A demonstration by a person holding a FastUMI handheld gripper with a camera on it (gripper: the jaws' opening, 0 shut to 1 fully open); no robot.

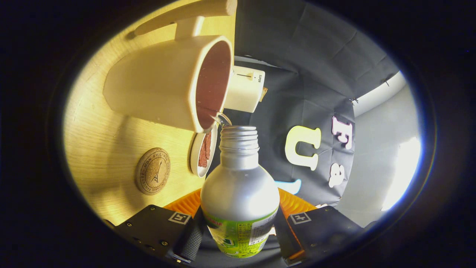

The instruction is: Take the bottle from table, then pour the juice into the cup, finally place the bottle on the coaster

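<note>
Tilted view over a pale wooden bench (111, 149). Farthest left, a round cork coaster (153, 171) lying bare on the wood. Next, a cream mug (163, 82) with dark liquid inside, a thin stream running from bottle mouth over its rim. Just below, a small white dish (203, 154) holding something reddish. Then tongs (238, 232) clenched on a silver aluminium bottle (240, 186), uncapped, green label at its base.

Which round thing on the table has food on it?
The small white dish by the cup, holding something reddish-brown; the cork coaster beside it is bare.
</note>
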